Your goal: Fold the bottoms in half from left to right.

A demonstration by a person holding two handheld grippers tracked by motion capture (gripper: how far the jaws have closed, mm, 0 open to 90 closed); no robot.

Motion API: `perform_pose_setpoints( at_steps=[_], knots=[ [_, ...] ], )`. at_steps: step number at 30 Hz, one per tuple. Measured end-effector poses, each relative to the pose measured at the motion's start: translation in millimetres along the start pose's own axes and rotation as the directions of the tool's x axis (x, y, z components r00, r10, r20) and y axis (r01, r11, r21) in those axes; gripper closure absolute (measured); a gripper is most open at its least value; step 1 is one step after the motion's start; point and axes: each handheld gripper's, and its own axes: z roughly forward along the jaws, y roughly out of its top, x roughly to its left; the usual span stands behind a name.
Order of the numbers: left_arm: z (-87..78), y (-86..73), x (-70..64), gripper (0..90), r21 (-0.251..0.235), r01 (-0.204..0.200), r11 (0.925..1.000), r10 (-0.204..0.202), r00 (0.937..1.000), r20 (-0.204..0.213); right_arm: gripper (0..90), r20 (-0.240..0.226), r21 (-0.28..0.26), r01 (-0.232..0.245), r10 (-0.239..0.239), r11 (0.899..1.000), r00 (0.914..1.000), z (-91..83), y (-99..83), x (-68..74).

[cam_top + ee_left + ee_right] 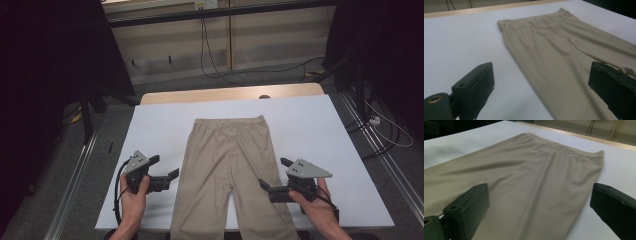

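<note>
Left gripper (167,167) and right gripper (273,173) hovering spread wide, flanking beige trousers (231,165) at frame centre.
Advice: be pinching both outer leg edges evenly, keeping fabric flat on the table (310,125).

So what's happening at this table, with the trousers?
A person holds a gripper in each hand over a white table. A pair of beige trousers lies flat on it, waistband at the far end. The left gripper and right gripper sit either side of the legs, jaws open, holding nothing yet.
</note>
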Motion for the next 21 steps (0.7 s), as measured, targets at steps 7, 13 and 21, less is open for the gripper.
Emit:
perform_pose_setpoints(
  at_steps=[7, 13, 21],
  knots=[
    [9.2, 7.2, -6.7, 6.3, 0.013, -0.036, 0.9993, 0.036, 0.9992, 0.019, 2.4, -0.046, 0.020, 0.046, -0.045, 0.999, 0.9980, 12.7, 4.5, 17.6],
    [22.5, 20.2, -11.0, 6.2, 0.034, -0.085, 0.9958, 0.082, 0.9933, 0.081, 2.6, -0.094, 0.044, 0.105, -0.100, 0.994, 0.9905, 24.8, 13.3, 35.9],
    [39.1, 40.6, -3.4, 7.8, 0.013, -0.083, 0.9964, 0.082, 0.9920, 0.097, 2.4, -0.179, 0.084, 0.126, -0.109, 0.988, 0.9778, 31.2, 25.7, 54.2]
  ],
)
